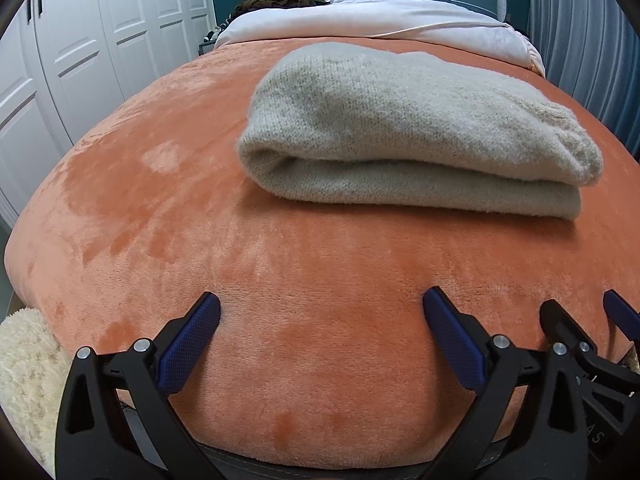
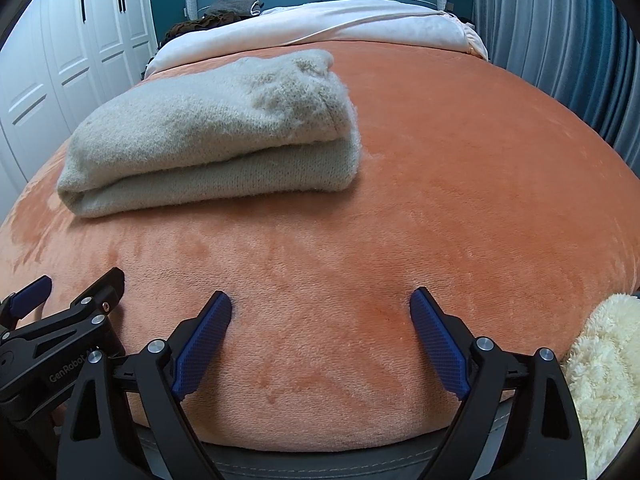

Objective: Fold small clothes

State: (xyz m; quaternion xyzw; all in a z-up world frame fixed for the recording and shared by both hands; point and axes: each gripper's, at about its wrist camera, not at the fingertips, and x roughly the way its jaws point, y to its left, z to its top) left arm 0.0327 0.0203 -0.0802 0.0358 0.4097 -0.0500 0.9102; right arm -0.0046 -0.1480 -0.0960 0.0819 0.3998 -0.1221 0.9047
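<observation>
The left hand-held gripper (image 1: 321, 308), black with blue textured pads, is hanging low over the near edge of the bed with its jaws spread wide and nothing between them. Only bare blanket is showing in the gap. Just beside it, the right hand-held gripper (image 2: 321, 304) is sitting at the same height, its jaws likewise spread and gripping nothing. Each is appearing at the edge of the other's view, so the two are sitting close together, side by side.

Beneath both is stretching an orange plush blanket (image 1: 168, 216) covering the bed. Further up the bed, well apart from both sets of pads, a pale grey-beige fuzzy knitted garment (image 1: 400, 120) is lying folded into a thick rectangular bundle, its layers stacked and its rounded fold facing the cameras. It is sitting ahead and to the right of the left hand-held gripper, and ahead and to the left of the right one (image 2: 208, 132).

A cream fluffy fabric (image 2: 604, 372) is peeking in at the near corner of the bed. White wardrobe doors (image 1: 80, 48) are standing at the left side and a white duvet (image 1: 360, 20) is lying by the headboard.

Judging by the tidy bundle and the free pads, this garment's folding is looking finished. The next move is probably calling for reaching toward another small piece of clothing, possibly the cream fabric.
</observation>
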